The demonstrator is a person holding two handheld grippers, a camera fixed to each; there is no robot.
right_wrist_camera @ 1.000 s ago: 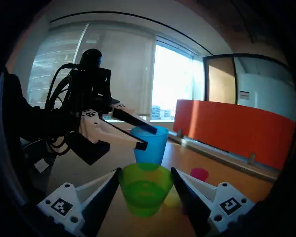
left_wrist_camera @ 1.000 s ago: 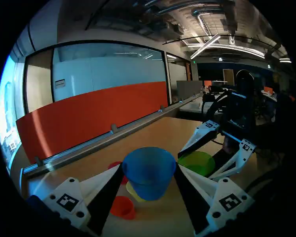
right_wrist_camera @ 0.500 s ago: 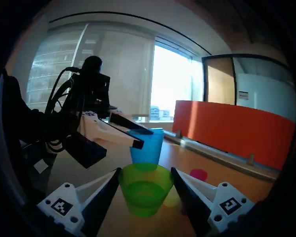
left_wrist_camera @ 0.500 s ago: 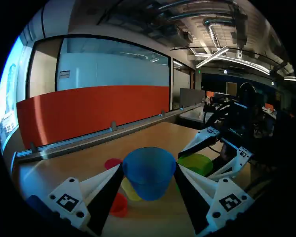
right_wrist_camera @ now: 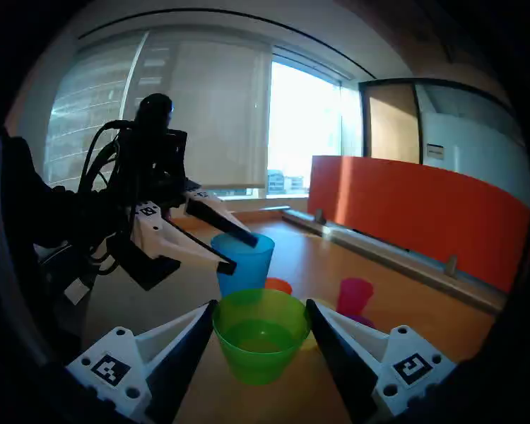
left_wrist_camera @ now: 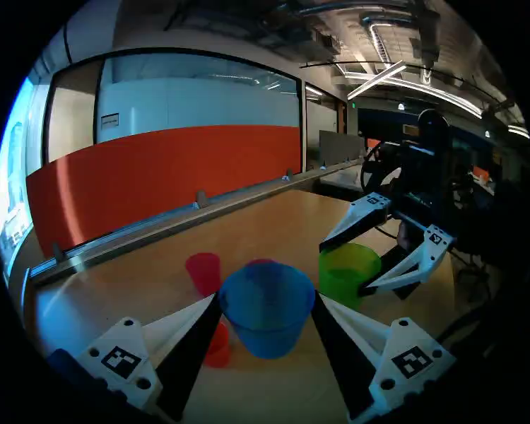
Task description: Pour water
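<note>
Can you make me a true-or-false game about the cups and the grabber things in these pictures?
1. The left hand-held gripper holds a blue plastic cup. True.
2. The right hand-held gripper holds a black mug. False: it holds a see-through green plastic cup.
3. The green cup is turned upside down. False: it is upright, open end up.
4. A pink plastic cup stands on the wooden table. True.
</note>
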